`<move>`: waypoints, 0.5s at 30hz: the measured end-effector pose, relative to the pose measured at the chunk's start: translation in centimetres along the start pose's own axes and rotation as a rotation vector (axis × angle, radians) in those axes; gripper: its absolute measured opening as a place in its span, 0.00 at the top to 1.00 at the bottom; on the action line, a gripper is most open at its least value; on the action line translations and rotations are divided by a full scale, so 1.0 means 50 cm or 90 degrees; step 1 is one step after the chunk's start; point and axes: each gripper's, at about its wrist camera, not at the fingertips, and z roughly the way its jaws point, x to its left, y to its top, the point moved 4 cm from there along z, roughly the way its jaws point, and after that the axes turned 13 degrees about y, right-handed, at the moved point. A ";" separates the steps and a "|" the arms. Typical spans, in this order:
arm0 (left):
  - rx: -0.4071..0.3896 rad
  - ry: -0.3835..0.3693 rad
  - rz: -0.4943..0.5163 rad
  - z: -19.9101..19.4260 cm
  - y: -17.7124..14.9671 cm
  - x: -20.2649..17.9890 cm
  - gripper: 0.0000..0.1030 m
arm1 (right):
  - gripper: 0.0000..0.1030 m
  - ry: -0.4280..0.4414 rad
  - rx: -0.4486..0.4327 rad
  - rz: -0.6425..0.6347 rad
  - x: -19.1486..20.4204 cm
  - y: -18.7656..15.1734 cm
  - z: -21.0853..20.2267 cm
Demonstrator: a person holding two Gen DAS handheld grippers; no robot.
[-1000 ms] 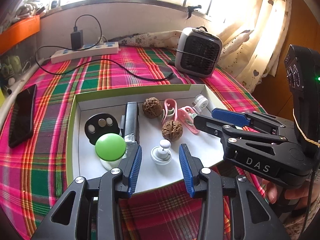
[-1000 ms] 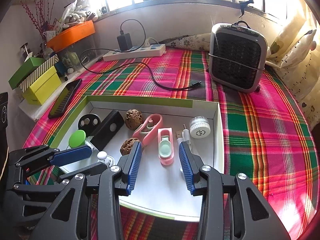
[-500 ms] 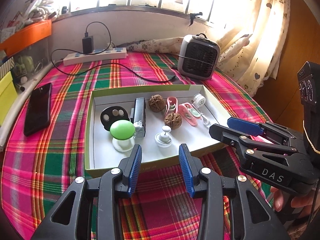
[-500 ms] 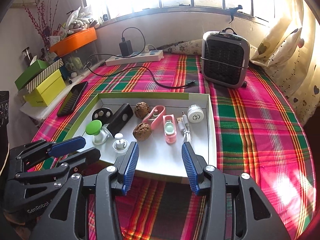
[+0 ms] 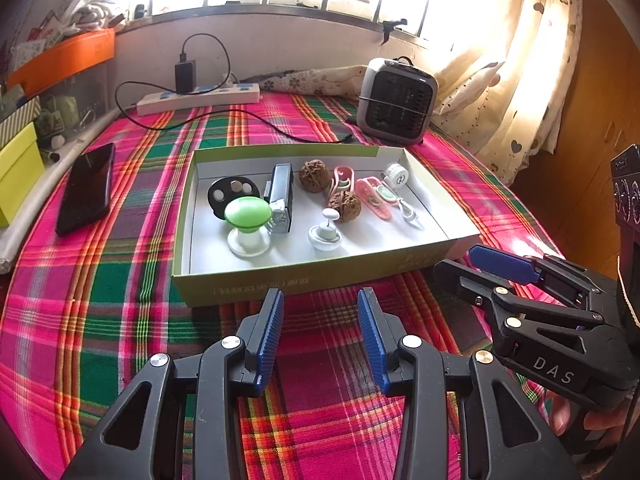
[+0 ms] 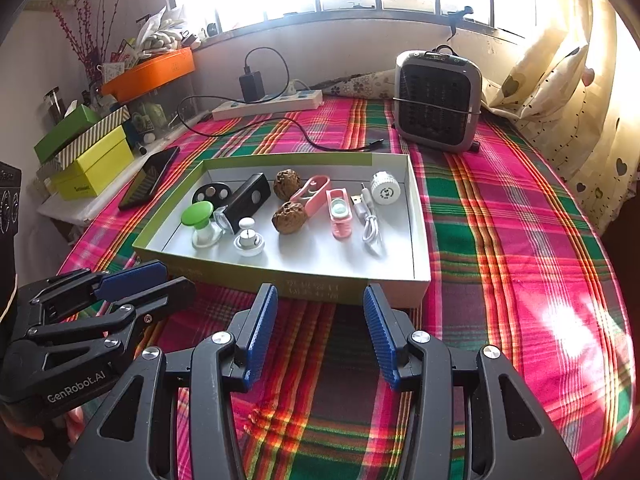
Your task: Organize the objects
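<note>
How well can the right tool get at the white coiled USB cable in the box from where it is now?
Probably yes. The right tool is empty and open, outside the low front wall of the green cardboard box. The white coiled USB cable lies uncovered, beside only the pink clip.

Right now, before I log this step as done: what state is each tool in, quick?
Left tool: open, nothing between its pads, short of the box.
Right tool: open, empty, also short of the box.
</note>
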 end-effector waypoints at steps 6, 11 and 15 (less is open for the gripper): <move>0.004 0.026 0.001 -0.003 -0.020 0.004 0.64 | 0.55 -0.008 0.014 0.000 0.006 -0.023 -0.003; 0.018 0.040 -0.006 -0.004 -0.040 0.010 0.64 | 0.55 -0.011 0.019 0.005 0.005 -0.042 -0.009; 0.027 0.049 -0.008 -0.004 -0.056 0.013 0.64 | 0.55 -0.018 0.025 0.010 0.004 -0.056 -0.011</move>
